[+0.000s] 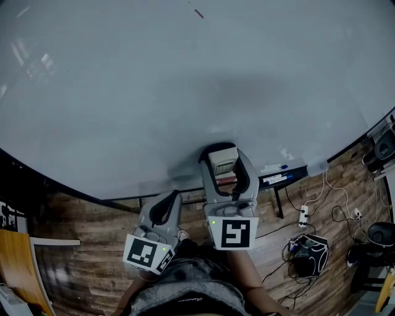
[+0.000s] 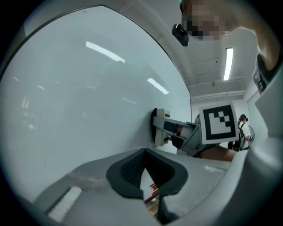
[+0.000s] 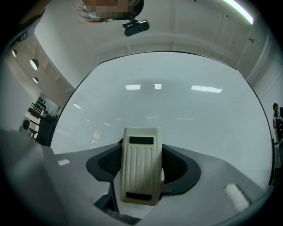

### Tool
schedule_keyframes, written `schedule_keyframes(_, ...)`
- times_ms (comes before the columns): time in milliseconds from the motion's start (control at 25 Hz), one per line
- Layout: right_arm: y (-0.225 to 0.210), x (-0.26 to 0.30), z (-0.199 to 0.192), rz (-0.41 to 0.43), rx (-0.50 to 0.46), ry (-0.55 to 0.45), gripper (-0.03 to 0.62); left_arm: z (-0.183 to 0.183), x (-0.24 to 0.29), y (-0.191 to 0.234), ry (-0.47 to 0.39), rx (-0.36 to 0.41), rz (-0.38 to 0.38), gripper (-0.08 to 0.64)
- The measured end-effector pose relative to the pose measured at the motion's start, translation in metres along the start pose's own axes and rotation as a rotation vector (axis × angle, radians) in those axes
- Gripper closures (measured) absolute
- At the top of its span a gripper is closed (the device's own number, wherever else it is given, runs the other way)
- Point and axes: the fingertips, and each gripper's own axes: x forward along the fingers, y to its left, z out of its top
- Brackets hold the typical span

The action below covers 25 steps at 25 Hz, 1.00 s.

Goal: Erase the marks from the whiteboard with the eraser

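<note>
Right gripper (image 3: 141,170) fingers (image 3: 105,165) clamped on both sides of the cream eraser (image 3: 140,154). The eraser's face is flat against the whiteboard (image 1: 154,92), near the board's lower edge. Left gripper (image 2: 144,154) fingers (image 2: 126,170) closed together with nothing between them, low by the board's lower edge. Small dark mark (image 1: 199,13) high on the board, well apart from the eraser.

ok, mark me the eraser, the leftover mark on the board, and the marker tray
eraser (image 3: 140,170): right gripper view, ribbed cream back.
leftover mark (image 1: 199,13): head view, middle of the short reddish stroke.
marker tray (image 1: 299,173): head view, bare dark right end.
</note>
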Motion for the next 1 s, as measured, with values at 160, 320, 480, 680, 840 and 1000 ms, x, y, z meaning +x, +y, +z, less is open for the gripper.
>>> schedule_keyframes(160, -0.042, -0.005, -0.004, 0.011, 0.007, 0.006, 0.328, 0.003, 0.037, -0.034, 0.010, 0.005, -0.013, 0.561)
schedule_keyframes(320, -0.071, -0.008, -0.004, 0.023, 0.003, 0.006, 0.328, 0.002, 0.062, -0.058, 0.020, -0.003, -0.022, 0.561)
schedule_keyframes(480, -0.077, -0.009, -0.001, 0.031, -0.001, 0.001, 0.328, 0.005, 0.068, -0.064, 0.013, 0.003, -0.020, 0.561)
schedule_keyframes(680, -0.155, -0.023, -0.013, 0.032, -0.004, 0.006, 0.328, 0.001, 0.127, -0.119, 0.020, 0.006, -0.019, 0.561)
schedule_keyframes(840, -0.198, -0.032, -0.021, 0.019, -0.009, 0.012, 0.328, -0.004, 0.151, -0.145, 0.025, 0.031, -0.011, 0.561)
schedule_keyframes(1000, -0.236, -0.041, -0.026, 0.019, -0.003, 0.019, 0.328, -0.007, 0.174, -0.171, 0.029, 0.045, 0.001, 0.561)
